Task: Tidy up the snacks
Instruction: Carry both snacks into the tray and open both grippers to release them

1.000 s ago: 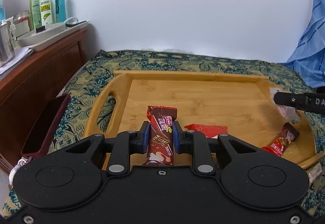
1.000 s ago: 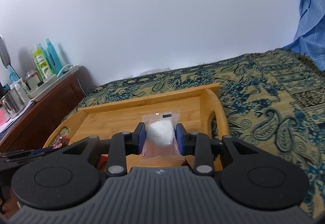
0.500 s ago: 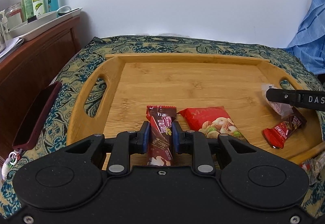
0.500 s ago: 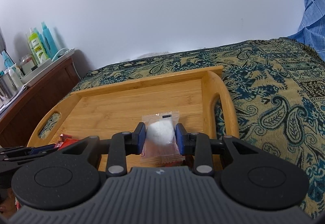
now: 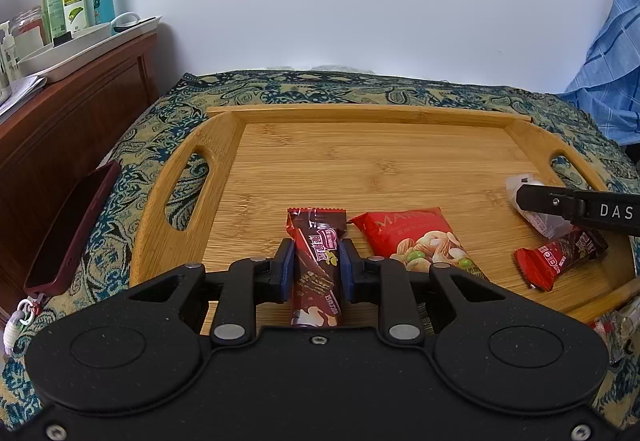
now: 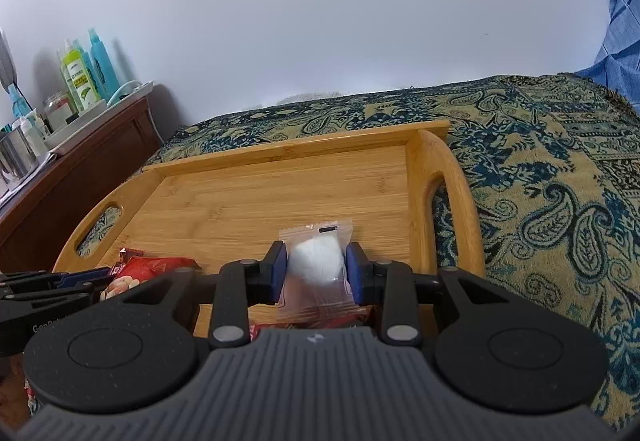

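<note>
Lettering "DAS" marks the right claw [image 5: 532,201] pinching a clear-wrapped white snack [image 6: 318,261]; left claw [image 5: 316,261] clamps a brown bar [image 5: 317,265].

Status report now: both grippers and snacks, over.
Left gripper shut on brown bar. Right gripper shut on white snack. Both over wooden tray; nothing blocking.

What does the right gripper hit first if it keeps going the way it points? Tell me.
Most likely the bare floor of the tray. The right gripper, shut on the white snack, points down and forward over empty wood, with no other snack ahead of it. Depth is hard to judge here.
</note>
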Available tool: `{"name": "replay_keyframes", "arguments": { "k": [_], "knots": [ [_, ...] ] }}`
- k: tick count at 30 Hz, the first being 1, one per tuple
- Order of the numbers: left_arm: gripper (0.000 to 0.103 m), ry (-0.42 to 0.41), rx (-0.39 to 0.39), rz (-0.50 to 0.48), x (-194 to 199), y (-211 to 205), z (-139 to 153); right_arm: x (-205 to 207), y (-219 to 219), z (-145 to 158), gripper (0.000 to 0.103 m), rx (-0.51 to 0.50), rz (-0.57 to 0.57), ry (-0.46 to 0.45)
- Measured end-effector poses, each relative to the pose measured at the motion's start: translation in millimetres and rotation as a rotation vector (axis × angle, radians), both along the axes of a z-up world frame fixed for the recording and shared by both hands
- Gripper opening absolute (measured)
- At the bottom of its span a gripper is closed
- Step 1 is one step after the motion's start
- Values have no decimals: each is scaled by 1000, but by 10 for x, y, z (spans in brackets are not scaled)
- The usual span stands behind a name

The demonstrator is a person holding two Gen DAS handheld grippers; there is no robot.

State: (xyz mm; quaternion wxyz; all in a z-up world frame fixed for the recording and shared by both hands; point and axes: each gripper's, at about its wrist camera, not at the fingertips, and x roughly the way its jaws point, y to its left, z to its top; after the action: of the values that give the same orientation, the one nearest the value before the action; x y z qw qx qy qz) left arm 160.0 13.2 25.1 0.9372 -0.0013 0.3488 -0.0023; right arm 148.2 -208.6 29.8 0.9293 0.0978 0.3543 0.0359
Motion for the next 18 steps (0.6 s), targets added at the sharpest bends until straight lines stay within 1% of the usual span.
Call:
{"name": "replay_keyframes", "arguments": {
  "k": [9,12,13,15,16,18],
  "knots": [
    [23,-2,3,-1,-2,-6,-3,-6,-11,-2,37,4,1,-3],
    [24,-2,3,-2,-3,-9,-4,-10,-5,-2,40,5,3,-6],
    [25,-4,3,-4,-7,-10,0,-13,-8,0,42,9,6,-8],
    [36,-11,1,-6,-18,-7,16,-21,-12,6,48,15,6,-11],
    [39,-18,2,-8,-28,-7,27,-29,-13,15,48,14,5,-15],
    [44,-32,8,-10,-49,-10,49,-47,-16,43,58,10,4,-29]
  ]
}}
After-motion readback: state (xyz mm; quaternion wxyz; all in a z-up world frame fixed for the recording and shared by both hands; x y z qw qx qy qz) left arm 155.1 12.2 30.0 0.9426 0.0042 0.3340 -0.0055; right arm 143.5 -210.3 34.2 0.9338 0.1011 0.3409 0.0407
